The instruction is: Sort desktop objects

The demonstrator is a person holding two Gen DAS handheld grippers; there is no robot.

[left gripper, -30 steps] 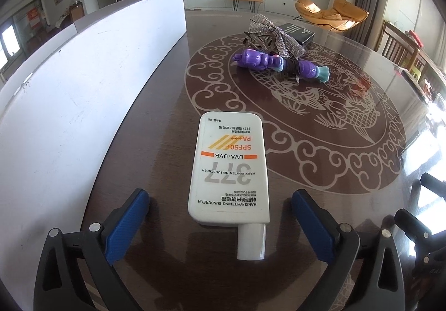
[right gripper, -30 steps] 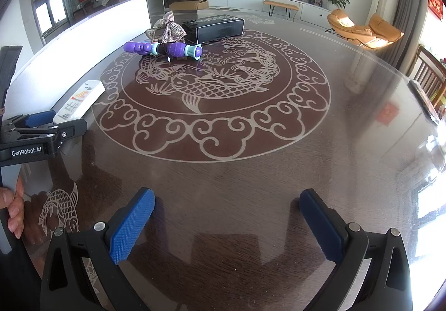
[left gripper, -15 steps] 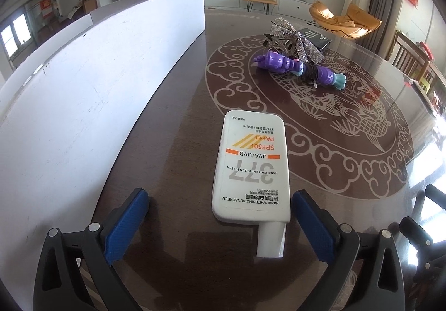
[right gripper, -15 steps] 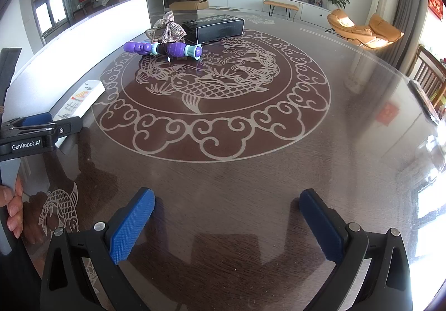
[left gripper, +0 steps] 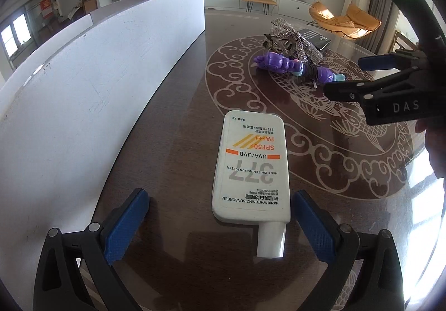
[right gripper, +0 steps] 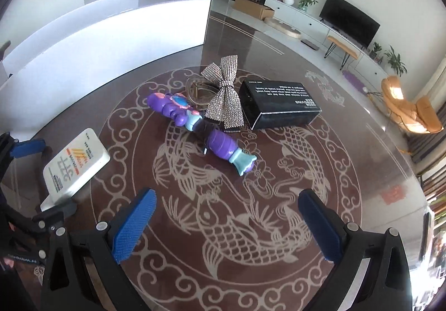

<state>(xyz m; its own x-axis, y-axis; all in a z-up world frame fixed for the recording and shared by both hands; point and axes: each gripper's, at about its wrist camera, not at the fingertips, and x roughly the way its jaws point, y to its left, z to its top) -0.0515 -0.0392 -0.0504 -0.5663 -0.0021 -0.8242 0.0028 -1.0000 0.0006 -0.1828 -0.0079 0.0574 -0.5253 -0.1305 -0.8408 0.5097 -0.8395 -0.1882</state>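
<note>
A white sunscreen tube (left gripper: pixel 252 168) lies flat on the dark table, cap toward me. My left gripper (left gripper: pixel 220 224) is open, its blue pads on either side of the tube's cap end, not touching it. The tube also shows at the left of the right wrist view (right gripper: pixel 75 163). My right gripper (right gripper: pixel 225 224) is open and empty, hovering over the table before a purple and teal toy (right gripper: pixel 200 129). Behind the toy lie a glittery silver bow (right gripper: pixel 224 96) and a black box (right gripper: pixel 278 104). The right gripper also shows at the right of the left wrist view (left gripper: pixel 362 75).
A long white bin wall (left gripper: pixel 92 93) runs along the table's left side, also in the right wrist view (right gripper: pixel 111 43). The table (right gripper: pixel 278 227) carries a pale fish pattern. A living room with a TV and orange chairs lies beyond.
My right gripper has swung forward and left toward the toy, bow and box, and now appears in the left wrist view. My left gripper shifted slightly, so the tube sits nearer its right pad.
</note>
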